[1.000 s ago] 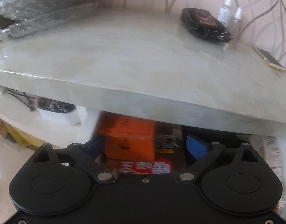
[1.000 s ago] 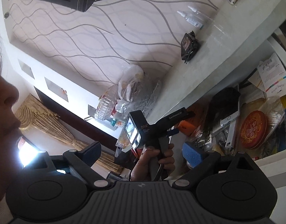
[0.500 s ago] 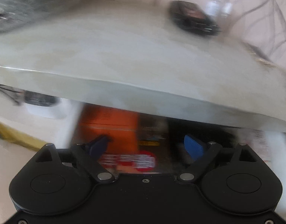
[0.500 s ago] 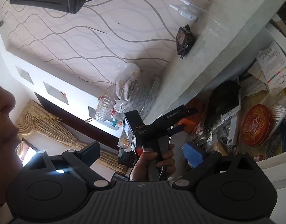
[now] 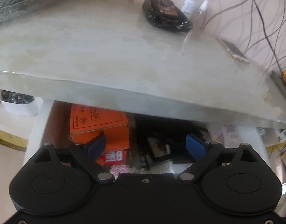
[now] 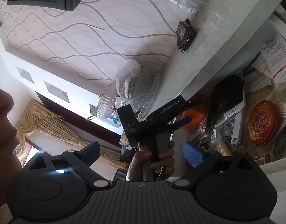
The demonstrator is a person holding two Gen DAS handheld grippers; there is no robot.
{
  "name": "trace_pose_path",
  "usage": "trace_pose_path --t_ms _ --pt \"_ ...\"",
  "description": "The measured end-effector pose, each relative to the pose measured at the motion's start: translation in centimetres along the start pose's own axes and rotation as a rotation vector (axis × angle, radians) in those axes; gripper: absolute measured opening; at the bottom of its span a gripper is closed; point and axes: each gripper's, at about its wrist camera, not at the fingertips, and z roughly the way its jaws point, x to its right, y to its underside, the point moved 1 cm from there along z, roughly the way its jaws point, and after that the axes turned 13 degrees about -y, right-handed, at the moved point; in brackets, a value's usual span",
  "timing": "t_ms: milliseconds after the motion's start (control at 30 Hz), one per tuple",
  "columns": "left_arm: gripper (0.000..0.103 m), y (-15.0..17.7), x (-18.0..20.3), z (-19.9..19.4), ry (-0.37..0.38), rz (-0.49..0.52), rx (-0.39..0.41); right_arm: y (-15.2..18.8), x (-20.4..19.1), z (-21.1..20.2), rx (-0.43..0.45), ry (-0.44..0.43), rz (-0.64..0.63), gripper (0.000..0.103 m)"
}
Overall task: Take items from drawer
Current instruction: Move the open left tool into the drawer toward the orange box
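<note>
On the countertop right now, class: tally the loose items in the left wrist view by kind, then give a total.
White dropper bottles: 2
Black foil packet: 1
Gold-edged phone: 1
Total on the countertop: 4

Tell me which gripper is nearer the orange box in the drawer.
Left. The left gripper reaches into the drawer, one fingertip right at the orange box. The right gripper hangs back outside, open.

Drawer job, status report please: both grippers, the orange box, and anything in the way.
Left gripper open, empty, at the orange box. Right gripper open, empty, held back. Countertop overhangs the open drawer, clutter beside the box.
</note>
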Motion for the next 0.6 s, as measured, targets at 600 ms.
trace_pose_path --t_ms 600 --pt "0.095 0.3 0.4 1.6 -0.262 0.057 -0.012 -0.2 0.8 0.1 0.004 -0.021 0.034 0.099"
